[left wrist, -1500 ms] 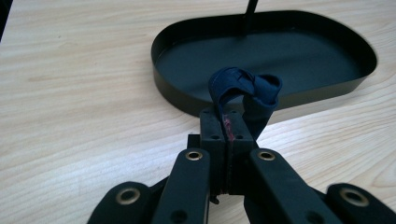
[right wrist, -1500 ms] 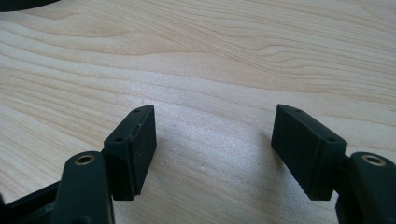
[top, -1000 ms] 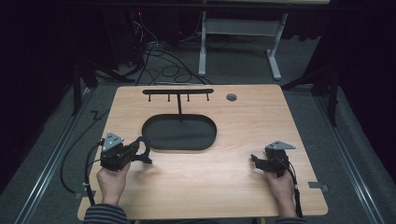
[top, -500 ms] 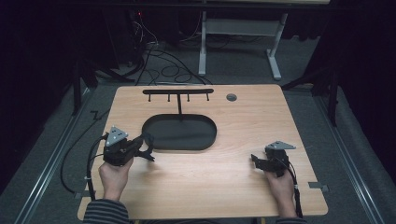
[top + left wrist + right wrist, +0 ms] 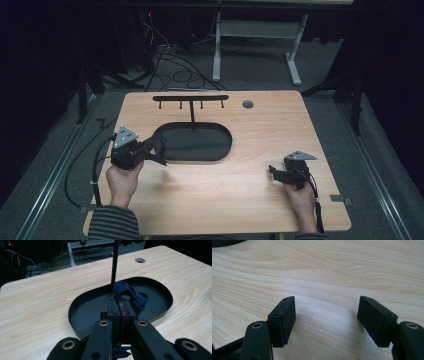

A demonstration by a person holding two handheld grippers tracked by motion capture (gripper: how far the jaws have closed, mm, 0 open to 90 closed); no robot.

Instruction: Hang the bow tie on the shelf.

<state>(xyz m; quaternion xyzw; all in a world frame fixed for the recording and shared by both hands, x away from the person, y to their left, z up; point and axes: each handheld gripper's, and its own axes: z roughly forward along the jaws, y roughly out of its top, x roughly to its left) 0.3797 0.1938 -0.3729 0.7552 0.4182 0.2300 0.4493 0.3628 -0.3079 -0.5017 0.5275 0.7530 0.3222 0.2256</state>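
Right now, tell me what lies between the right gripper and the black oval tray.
Nothing: in the high view, bare wooden tabletop runs from the right gripper to the black oval tray. The right gripper view shows bare wood between its open jaws too.

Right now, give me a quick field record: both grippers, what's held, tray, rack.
left gripper: shut on dark blue strap, over the near left edge of the tray
right gripper: open, holds nothing, low over bare table
tray: black, oval, mid-table; nothing lying in it that I can see
rack: black T-shaped bar with small hooks, post rising from the tray's far side; hooks bare
table hole: far side, right of rack
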